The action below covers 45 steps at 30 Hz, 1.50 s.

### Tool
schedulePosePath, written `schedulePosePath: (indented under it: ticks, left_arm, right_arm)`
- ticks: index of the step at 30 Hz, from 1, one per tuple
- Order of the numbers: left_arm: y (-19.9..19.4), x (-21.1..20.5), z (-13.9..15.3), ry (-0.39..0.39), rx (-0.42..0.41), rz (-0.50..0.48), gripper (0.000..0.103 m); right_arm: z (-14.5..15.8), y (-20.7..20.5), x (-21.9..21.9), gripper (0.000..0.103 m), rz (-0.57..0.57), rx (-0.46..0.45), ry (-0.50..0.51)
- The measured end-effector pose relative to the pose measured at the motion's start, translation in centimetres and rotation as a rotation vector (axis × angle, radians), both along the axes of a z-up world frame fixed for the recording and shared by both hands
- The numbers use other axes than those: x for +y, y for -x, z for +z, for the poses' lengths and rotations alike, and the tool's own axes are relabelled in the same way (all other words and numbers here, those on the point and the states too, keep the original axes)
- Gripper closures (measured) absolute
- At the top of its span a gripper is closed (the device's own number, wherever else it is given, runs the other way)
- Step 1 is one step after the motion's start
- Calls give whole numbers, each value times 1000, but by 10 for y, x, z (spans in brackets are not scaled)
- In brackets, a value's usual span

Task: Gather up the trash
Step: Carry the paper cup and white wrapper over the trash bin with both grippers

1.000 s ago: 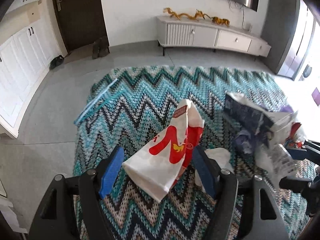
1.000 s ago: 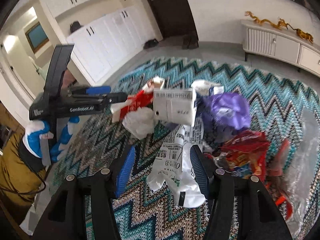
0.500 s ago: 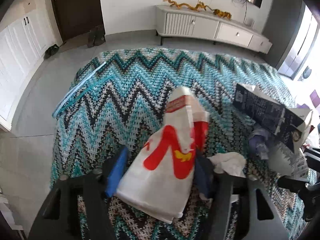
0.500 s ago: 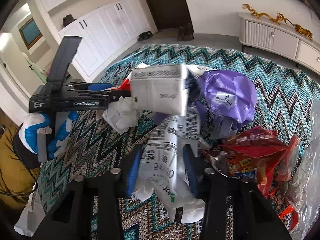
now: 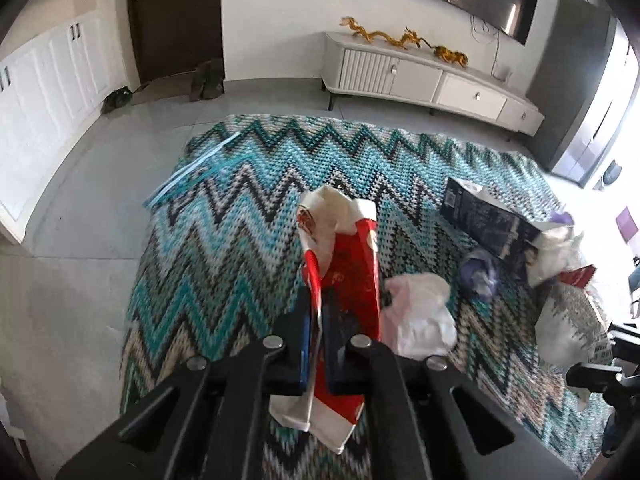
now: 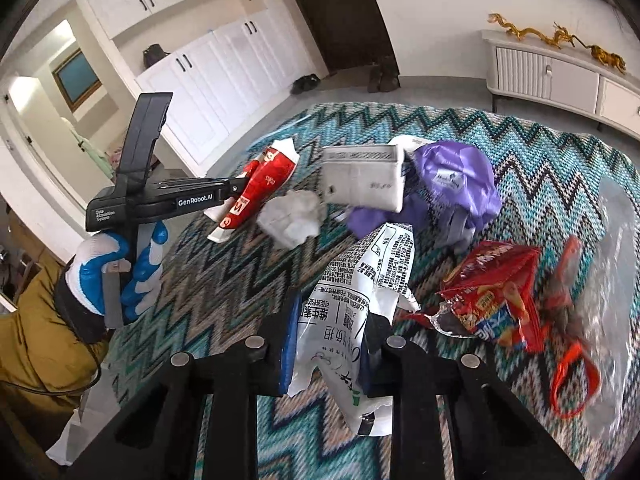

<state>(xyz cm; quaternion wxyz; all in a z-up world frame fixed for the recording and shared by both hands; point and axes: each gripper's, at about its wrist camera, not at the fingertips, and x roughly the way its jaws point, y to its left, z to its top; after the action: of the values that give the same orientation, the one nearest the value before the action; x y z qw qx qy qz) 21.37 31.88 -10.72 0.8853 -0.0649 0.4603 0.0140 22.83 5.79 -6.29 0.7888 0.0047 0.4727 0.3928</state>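
My left gripper [image 5: 317, 312] is shut on a red and white paper bag [image 5: 344, 264] and holds it above the zigzag rug [image 5: 248, 216]. From the right wrist view the same bag [image 6: 256, 188] hangs at the tip of the left gripper [image 6: 236, 188]. My right gripper [image 6: 330, 320] is shut on a white printed plastic wrapper [image 6: 360, 288], held off the rug. A crumpled white tissue [image 6: 292, 216], a white carton [image 6: 362, 180], a purple bag [image 6: 456, 184] and a red snack packet [image 6: 492, 292] lie on the rug.
A clear plastic bag [image 6: 612, 280] with red handles lies at the right. A thin blue strip [image 5: 188, 176] rests on the rug's far left edge. A white TV cabinet [image 5: 420, 76] stands by the back wall, white cupboards [image 5: 52, 72] on the left, shoes [image 5: 206, 80] by the door.
Both grippers closed: the left one pinched the red and white bag, now turned edge-on, and the right one clamped the white wrapper. Both pulled back and up a little.
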Motion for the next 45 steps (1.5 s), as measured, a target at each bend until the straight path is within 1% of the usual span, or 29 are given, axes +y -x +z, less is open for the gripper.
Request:
schedulePosePath:
  ticks: [2, 6, 9, 14, 17, 20, 23, 25, 26, 28, 30, 33, 35, 36, 39, 42, 45]
  left_arm:
    - [14, 3, 7, 10, -15, 12, 99]
    - [48, 6, 26, 57, -54, 31, 99]
    - [69, 0, 40, 77, -78, 22, 99]
    - [97, -28, 66, 117, -119, -31, 99]
    - [103, -60, 80, 142, -133, -90, 99]
    - [99, -106, 89, 170, -137, -169, 99]
    - [90, -153, 92, 205, -122, -249, 99]
    - [83, -182, 90, 226, -104, -296, 99]
    - [77, -205, 89, 238, -88, -333, 99]
    - [69, -237, 85, 251, -64, -383, 99]
    - [57, -282, 80, 262, -31, -453, 99]
    - [41, -342, 72, 267, 8, -534, 99]
    - [31, -381, 65, 268, 34, -584, 99]
    - [23, -408, 60, 264, 51, -615, 99]
    - [7, -463, 47, 265, 90, -667, 99]
    - [-13, -515, 28, 264, 140, -697, 99]
    - [-30, -554, 9, 279, 191, -703, 98]
  right_arm:
    - [2, 11, -7, 79, 4, 5, -17]
    - [10, 39, -21, 79, 17, 6, -68]
    - [18, 61, -40, 80, 12, -8, -109]
    - [36, 81, -78, 80, -28, -45, -172]
    - [47, 87, -105, 80, -80, -70, -204]
    - [53, 89, -143, 80, -150, -94, -227]
    - [55, 92, -186, 80, -234, -114, -248]
    - [53, 94, -219, 80, -297, -125, -255]
    - [50, 95, -236, 80, -331, -128, -257]
    - [45, 94, -268, 80, -399, -130, -259]
    - [37, 95, -303, 80, -473, -127, -253]
    - [17, 90, -356, 80, -589, -110, -227]
    - [5, 87, -382, 79, -645, -90, -211]
    - [-2, 83, -395, 79, -673, -78, -203]
    - [-26, 69, -434, 79, -757, -41, -192]
    - [-48, 61, -461, 79, -817, -6, -194]
    - [-73, 49, -486, 79, -878, 36, -183]
